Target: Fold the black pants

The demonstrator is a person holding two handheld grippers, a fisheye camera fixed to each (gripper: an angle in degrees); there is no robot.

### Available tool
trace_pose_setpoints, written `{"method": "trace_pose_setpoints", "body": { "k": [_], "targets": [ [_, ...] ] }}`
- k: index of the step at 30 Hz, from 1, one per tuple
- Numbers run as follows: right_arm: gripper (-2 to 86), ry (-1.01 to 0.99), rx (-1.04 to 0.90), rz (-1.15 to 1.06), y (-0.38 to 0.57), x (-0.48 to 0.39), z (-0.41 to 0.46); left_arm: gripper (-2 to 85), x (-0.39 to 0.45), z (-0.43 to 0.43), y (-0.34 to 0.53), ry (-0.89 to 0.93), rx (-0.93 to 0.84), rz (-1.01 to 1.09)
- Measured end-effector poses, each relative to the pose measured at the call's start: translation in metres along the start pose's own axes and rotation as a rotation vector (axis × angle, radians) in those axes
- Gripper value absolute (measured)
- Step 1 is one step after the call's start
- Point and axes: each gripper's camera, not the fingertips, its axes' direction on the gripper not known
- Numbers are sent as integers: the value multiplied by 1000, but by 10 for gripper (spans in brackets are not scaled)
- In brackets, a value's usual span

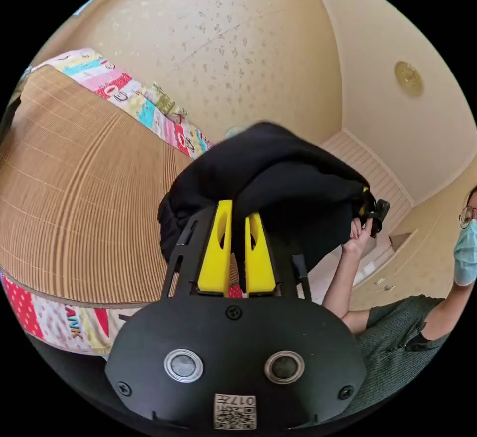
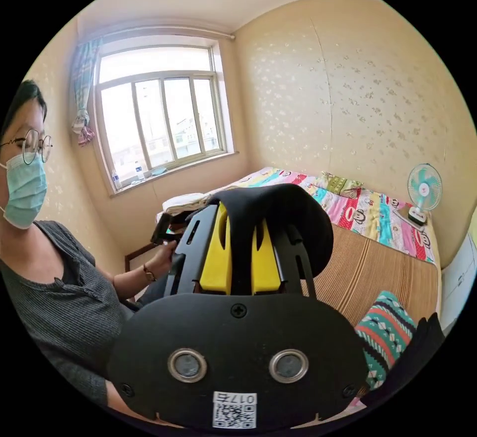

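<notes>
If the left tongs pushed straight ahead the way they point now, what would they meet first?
The black pants themselves: the left tongs are shut on the cloth, which bunches right ahead of the tips. Beyond it probably the patterned wall, though depth is unclear.

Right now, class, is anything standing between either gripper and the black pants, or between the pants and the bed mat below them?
Nothing visible does. The left gripper and the right gripper each already pinch the black pants between yellow jaws, lifted above the woven mat. A patterned folded cloth lies on the mat, off to one side.
</notes>
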Motion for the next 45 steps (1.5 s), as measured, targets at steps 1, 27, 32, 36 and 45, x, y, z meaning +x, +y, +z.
{"method": "trace_pose_setpoints", "body": {
  "k": [1, 27, 32, 36, 45],
  "targets": [
    [58, 29, -49, 20, 1, 11, 7, 49, -3, -19, -15, -48, 10, 34],
    [46, 167, -126, 421, 8, 151, 98, 42, -42, -86, -68, -242, 25, 204],
    [77, 83, -192, 356, -16, 140, 67, 52, 10, -143, -44, -217, 42, 427],
    [55, -35, -447, 582, 70, 165, 90, 70, -32, -149, 24, -285, -178, 287],
    [9, -138, -431, 980, 161, 204, 71, 12, -54, -153, 22, -461, -167, 22]
  ]
}}
